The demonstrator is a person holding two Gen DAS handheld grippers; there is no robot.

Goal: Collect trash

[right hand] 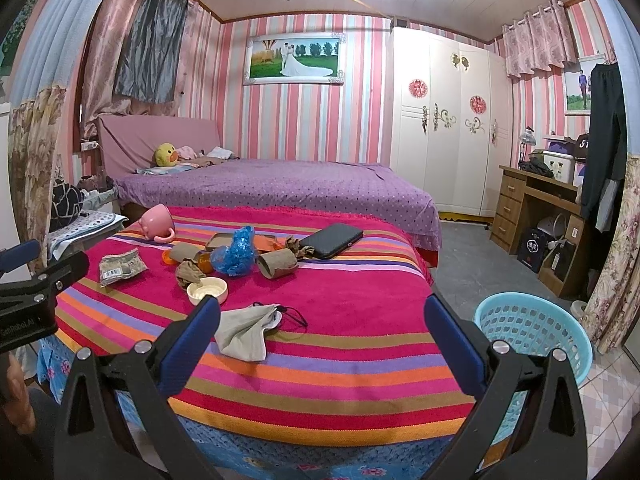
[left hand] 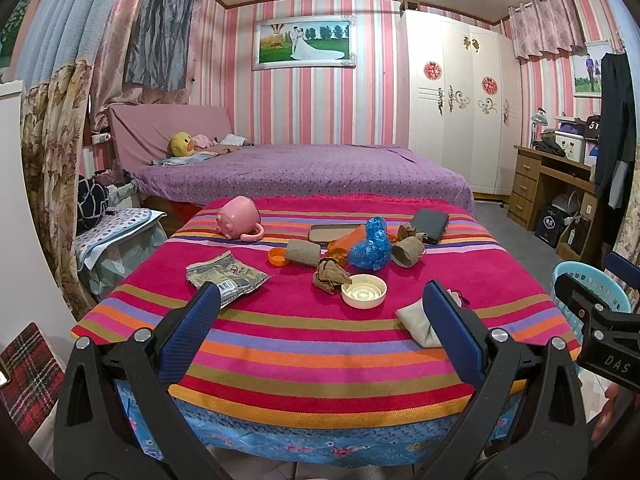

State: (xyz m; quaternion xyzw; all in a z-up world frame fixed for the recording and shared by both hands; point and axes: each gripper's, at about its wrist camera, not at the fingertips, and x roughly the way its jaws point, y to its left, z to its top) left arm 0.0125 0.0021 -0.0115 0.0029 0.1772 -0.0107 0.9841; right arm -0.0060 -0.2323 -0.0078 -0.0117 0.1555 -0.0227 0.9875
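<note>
Striped woven cloth in pink, orange and purple covers the table. Trash sits mid-table: crumpled blue plastic bag, two brown cardboard tubes, wadded brown paper, flat printed foil wrapper, round white plastic lid, small orange cap. Pink ceramic mug lies tipped over at the far left. Grey fabric pouch lies near the front edge. Light-blue perforated plastic basket stands on the floor right of the table. Left gripper and right gripper hover level at the near edge, jaws spread wide, holding nothing.
</note>
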